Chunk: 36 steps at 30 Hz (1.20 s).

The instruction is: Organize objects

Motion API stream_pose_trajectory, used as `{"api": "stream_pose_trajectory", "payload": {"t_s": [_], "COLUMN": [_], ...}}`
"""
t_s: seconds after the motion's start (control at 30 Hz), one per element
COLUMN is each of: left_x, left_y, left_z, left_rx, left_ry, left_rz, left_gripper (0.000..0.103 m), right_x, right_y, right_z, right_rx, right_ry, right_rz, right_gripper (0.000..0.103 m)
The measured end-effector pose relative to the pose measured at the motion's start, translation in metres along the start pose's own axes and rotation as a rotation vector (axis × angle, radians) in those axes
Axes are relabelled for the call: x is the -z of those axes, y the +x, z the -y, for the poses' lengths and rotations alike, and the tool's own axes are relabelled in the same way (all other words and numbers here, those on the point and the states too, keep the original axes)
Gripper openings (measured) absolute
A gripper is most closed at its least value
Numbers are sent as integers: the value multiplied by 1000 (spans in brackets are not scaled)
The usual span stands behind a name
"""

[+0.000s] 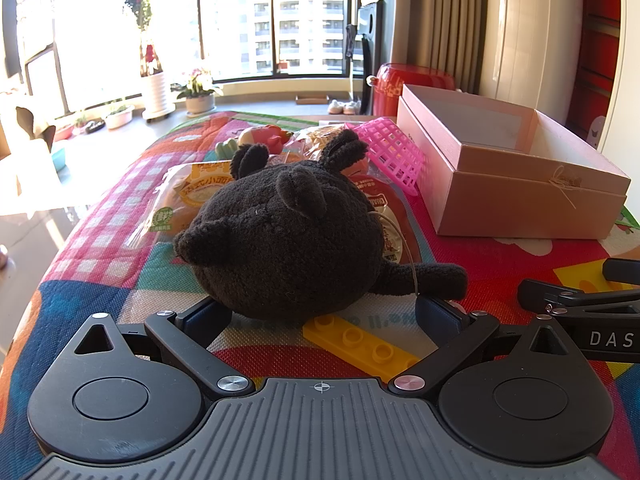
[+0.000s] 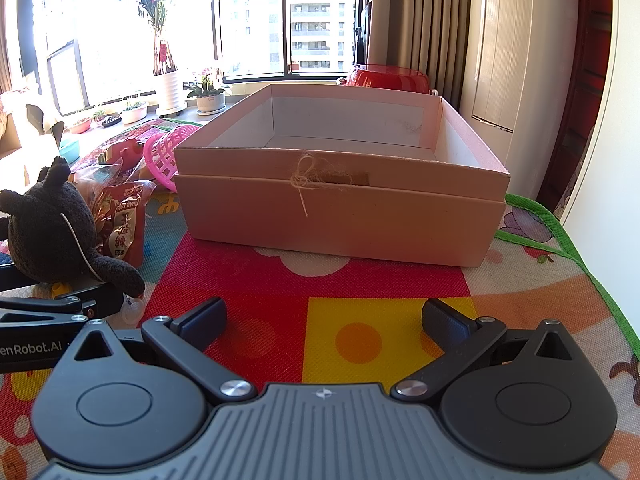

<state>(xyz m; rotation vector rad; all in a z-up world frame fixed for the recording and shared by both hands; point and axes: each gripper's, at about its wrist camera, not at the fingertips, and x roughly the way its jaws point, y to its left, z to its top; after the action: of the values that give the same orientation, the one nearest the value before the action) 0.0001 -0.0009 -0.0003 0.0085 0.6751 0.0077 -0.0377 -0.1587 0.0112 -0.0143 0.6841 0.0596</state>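
Note:
A black plush toy [image 1: 286, 236] lies on the colourful mat just ahead of my left gripper [image 1: 322, 316], whose jaws stand open on either side of its near edge without pressing it. A yellow flat brick [image 1: 360, 346] lies on the mat between the left fingers. Behind the plush are snack packets [image 1: 188, 196], a toy fruit [image 1: 264, 138] and a tipped pink basket [image 1: 394, 152]. The open pink box [image 2: 340, 200] stands straight ahead of my right gripper [image 2: 326, 316], which is open over bare mat. The plush [image 2: 52, 228] also shows at the left of the right wrist view.
The mat covers a table whose left edge [image 1: 60, 256] drops to the floor. A red container [image 2: 386, 76] stands behind the box. Potted plants [image 1: 196, 92] line the window. The right gripper's body [image 1: 580, 308] sits close beside the left one.

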Motion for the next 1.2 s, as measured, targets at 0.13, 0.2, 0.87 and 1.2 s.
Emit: {"api": "stream_pose_trajectory", "payload": {"t_s": [0.13,0.2,0.87,1.2], "left_x": [0,0,0,0], "left_y": [0,0,0,0], "left_z": [0,0,1,0], "left_rx": [0,0,-2,-2], "left_ry": [0,0,-1,-1], "left_rz": [0,0,2,2], "left_gripper": [102,102,102,102], "right_x": [-2,-2,-2,-1], "right_y": [3,4,4,4], "right_z": [2,3,3,3], "right_rx": [0,0,0,0], "right_ry": [0,0,0,0], "right_rz": [0,0,0,0], "right_gripper": [103,103,103,103]}}
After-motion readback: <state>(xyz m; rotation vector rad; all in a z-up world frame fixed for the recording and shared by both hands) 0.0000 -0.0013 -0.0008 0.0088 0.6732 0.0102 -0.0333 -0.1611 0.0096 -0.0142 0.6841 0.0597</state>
